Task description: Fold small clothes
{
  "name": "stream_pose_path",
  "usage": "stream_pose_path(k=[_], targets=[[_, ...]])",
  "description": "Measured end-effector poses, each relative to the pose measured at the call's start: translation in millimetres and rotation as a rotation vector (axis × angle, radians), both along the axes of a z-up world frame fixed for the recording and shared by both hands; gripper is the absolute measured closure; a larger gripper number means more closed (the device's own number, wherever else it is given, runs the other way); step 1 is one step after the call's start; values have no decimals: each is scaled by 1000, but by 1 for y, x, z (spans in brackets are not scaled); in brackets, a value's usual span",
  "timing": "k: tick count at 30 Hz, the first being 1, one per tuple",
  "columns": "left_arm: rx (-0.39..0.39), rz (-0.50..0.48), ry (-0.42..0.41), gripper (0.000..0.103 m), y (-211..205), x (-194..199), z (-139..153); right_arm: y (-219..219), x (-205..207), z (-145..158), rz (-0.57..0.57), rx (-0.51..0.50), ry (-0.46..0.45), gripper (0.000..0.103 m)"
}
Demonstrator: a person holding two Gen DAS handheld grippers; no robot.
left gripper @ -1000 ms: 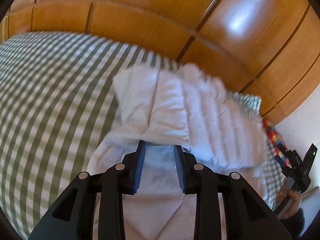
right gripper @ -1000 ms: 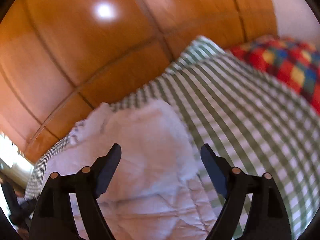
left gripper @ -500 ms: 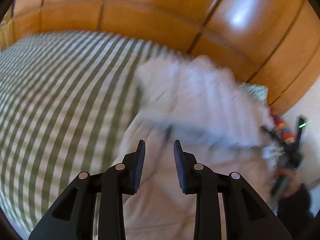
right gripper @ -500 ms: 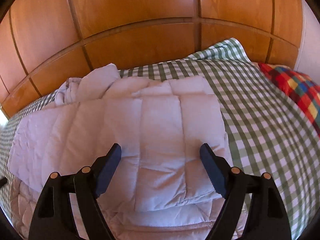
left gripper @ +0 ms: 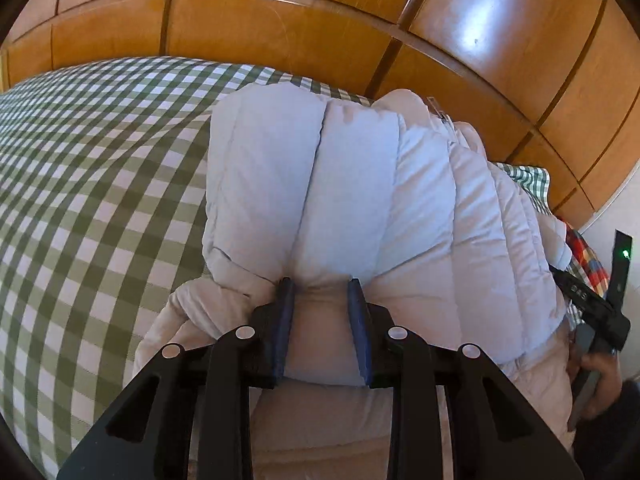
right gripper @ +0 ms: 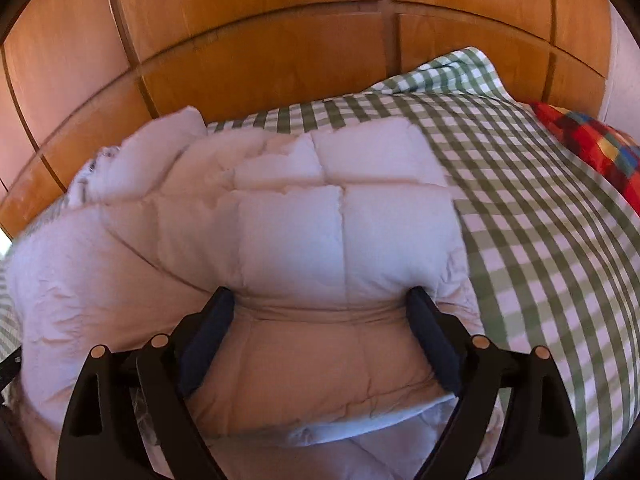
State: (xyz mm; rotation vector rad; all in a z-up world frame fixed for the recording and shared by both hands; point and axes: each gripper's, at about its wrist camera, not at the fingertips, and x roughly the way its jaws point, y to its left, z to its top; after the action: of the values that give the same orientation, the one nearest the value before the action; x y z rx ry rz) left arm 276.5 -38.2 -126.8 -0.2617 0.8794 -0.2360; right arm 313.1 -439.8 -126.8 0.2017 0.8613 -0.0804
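- Left wrist view: glossy wooden wardrobe panels (left gripper: pixel 280 36) rise behind a bed under a green-and-white checked sheet (left gripper: pixel 92 168).
- A white quilted puffer jacket (left gripper: pixel 360 200) lies folded on the sheet, its upper layer doubled over the lower one.
- The left gripper (left gripper: pixel 320 290) presses into the near edge of the fold; its jaws stand slightly apart with padding between them, and whether they pinch it I cannot tell.
- At the right edge, a hand (left gripper: pixel 600 384) holds the other black tool beside a multicoloured patchwork cloth (left gripper: pixel 582 250).
- Right wrist view: the same wardrobe panels (right gripper: pixel 260 60) back the checked sheet (right gripper: pixel 560 220).
- The jacket (right gripper: pixel 280 232) fills the middle.
- The right gripper (right gripper: pixel 322 306) has its jaws spread wide, both tips touching the fold's edge, nothing clamped.
- The patchwork cloth (right gripper: pixel 592 144) lies at far right.
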Motion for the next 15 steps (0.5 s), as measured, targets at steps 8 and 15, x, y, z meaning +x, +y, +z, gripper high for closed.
stream_pose_path(k=[8,15], targets=[[-2,-7,-4,75,8,-14,21,2,1,-3,4,-15,-4,15],[85,71,-20,71,40,-65,35,5,1,3,-14,-40,23,12]])
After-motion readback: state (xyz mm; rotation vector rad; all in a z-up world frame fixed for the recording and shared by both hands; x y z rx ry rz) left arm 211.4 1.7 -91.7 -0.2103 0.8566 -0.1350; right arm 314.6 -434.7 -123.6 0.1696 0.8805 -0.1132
